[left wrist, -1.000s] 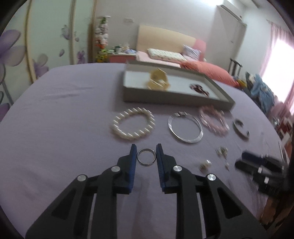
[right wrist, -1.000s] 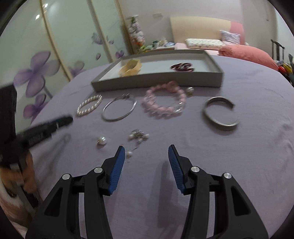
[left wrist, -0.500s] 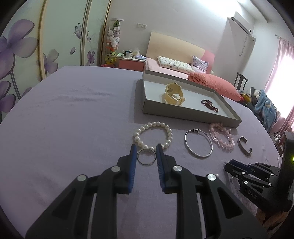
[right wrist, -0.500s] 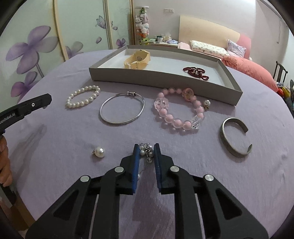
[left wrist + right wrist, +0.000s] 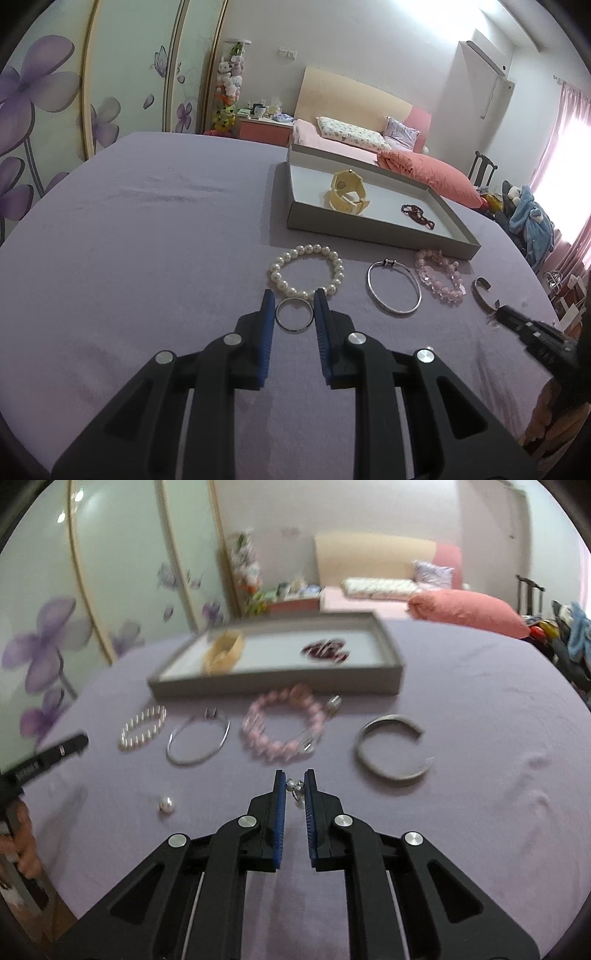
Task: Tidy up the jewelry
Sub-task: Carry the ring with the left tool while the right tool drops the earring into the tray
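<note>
My left gripper (image 5: pixel 294 302) is shut on a silver ring (image 5: pixel 294 315) and holds it above the purple cloth, just before the pearl bracelet (image 5: pixel 306 270). My right gripper (image 5: pixel 294 781) is shut on a small pearl earring cluster (image 5: pixel 296 789), lifted near the pink bead bracelet (image 5: pixel 281 726). The grey tray (image 5: pixel 332 228) stands further back. It holds a cream watch (image 5: pixel 347 191) and a dark red bead strand (image 5: pixel 417 216). The tray also shows in the right wrist view (image 5: pixel 280 685).
On the cloth lie a thin silver bangle (image 5: pixel 393 292), a silver cuff (image 5: pixel 392 751) and a loose pearl (image 5: pixel 166 804). The other gripper's tip (image 5: pixel 48 757) shows at the left in the right wrist view. A bed (image 5: pixel 388 155) lies beyond the table.
My right gripper has risen with the earring cluster and swung right; its view is blurred. My left gripper still holds the ring and has moved slightly nearer the pearl bracelet.
</note>
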A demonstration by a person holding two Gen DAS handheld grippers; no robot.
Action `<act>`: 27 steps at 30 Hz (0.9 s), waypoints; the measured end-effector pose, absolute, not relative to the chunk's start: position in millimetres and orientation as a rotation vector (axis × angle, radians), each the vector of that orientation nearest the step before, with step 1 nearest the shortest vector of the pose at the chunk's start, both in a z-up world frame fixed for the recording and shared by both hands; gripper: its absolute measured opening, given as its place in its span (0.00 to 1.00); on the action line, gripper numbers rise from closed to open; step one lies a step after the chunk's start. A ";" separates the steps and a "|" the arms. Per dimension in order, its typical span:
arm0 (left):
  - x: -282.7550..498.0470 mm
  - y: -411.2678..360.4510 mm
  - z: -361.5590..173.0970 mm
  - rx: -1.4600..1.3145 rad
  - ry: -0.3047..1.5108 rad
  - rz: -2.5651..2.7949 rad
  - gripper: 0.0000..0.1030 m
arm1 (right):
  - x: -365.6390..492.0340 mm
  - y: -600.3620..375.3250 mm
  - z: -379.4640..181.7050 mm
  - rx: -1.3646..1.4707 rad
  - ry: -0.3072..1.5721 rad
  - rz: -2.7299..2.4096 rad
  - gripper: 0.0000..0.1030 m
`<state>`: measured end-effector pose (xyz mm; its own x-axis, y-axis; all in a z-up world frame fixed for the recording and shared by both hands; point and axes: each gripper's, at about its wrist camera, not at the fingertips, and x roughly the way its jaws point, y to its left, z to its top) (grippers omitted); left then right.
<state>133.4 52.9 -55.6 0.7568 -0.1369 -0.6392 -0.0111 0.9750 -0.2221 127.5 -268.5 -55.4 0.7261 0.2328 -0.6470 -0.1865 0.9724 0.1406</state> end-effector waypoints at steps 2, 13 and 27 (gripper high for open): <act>131.4 51.5 -53.9 -0.222 0.706 -0.074 0.21 | 121.4 -275.4 -47.1 0.091 0.689 0.225 0.11; 116.9 42.3 -43.8 -0.217 0.687 -0.108 0.21 | 111.7 -280.9 -31.2 0.120 0.632 0.222 0.11; 134.9 32.9 1.3 -0.172 0.544 -0.120 0.21 | 123.4 -275.3 16.7 0.073 0.444 0.207 0.11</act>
<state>134.9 32.9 1.3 0.8492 -0.1587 -0.5036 0.0680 0.9787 -0.1937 123.4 -275.3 16.7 0.8826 0.2144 -0.4184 -0.1827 0.9764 0.1150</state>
